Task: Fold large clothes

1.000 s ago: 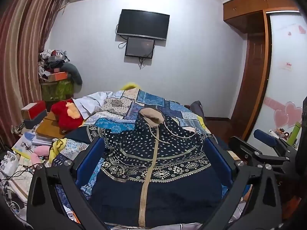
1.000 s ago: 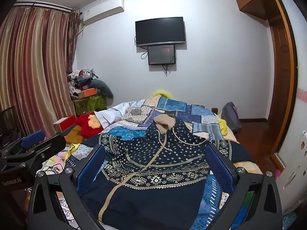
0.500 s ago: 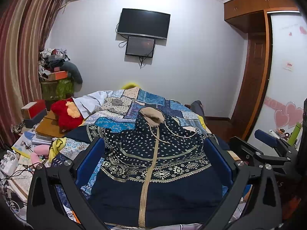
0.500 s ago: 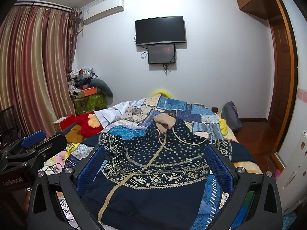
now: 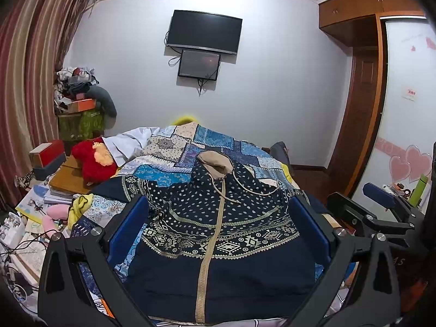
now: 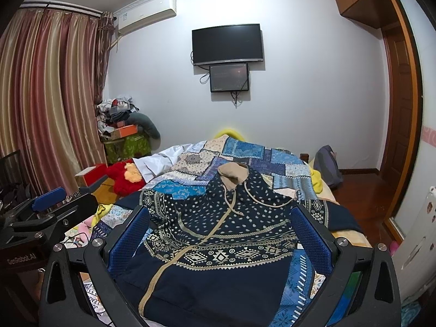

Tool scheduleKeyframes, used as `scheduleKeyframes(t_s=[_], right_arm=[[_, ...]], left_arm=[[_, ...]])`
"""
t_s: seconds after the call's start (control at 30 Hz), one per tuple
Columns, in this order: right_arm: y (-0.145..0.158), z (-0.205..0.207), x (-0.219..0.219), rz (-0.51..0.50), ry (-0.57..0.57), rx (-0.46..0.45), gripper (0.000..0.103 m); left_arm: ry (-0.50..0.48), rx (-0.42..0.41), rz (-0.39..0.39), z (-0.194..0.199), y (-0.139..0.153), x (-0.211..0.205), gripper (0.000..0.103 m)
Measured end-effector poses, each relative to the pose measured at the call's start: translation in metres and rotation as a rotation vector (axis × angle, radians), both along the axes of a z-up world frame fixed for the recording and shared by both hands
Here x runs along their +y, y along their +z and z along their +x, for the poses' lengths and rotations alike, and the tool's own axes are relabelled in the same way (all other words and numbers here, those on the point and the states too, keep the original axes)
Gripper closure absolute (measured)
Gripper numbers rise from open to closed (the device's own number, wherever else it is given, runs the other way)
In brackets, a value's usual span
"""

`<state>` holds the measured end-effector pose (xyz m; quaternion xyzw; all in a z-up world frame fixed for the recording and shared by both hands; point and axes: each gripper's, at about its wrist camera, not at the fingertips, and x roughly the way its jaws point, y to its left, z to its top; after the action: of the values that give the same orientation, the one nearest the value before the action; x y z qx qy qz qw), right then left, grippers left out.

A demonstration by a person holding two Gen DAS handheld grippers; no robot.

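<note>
A navy hooded jacket (image 5: 218,234) with a tan zipper, tan hood lining and cream patterns lies spread front-up on the bed, hood at the far end; it also shows in the right wrist view (image 6: 218,245). My left gripper (image 5: 218,218) is open and empty, held above the jacket's lower half. My right gripper (image 6: 218,226) is open and empty, also above the jacket, slightly to its right. The right gripper shows at the right edge of the left wrist view (image 5: 381,209); the left gripper shows at the left of the right wrist view (image 6: 49,212).
A blue patchwork quilt (image 5: 212,147) covers the bed. A red plush toy (image 5: 92,158), boxes and books (image 5: 54,190) clutter the left side. A piled stand (image 6: 122,133) stands by the curtains. A wardrobe (image 5: 403,136) and door are on the right.
Both views have shifted only slightly; the grippers stay open above the jacket, and the jacket has not moved.
</note>
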<state>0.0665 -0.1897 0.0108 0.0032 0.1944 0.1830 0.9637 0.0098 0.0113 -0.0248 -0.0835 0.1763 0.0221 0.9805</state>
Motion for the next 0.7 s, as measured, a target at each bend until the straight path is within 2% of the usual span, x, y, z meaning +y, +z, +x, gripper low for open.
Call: scheduleKeyframes(t_s=[0.7], right_arm=[[0.0049, 0.0023, -0.0046, 0.004, -0.001, -0.002, 0.000]], left_arm=[[-0.005, 0.002, -0.003, 0.0032, 0.0043, -0.0036, 0.000]])
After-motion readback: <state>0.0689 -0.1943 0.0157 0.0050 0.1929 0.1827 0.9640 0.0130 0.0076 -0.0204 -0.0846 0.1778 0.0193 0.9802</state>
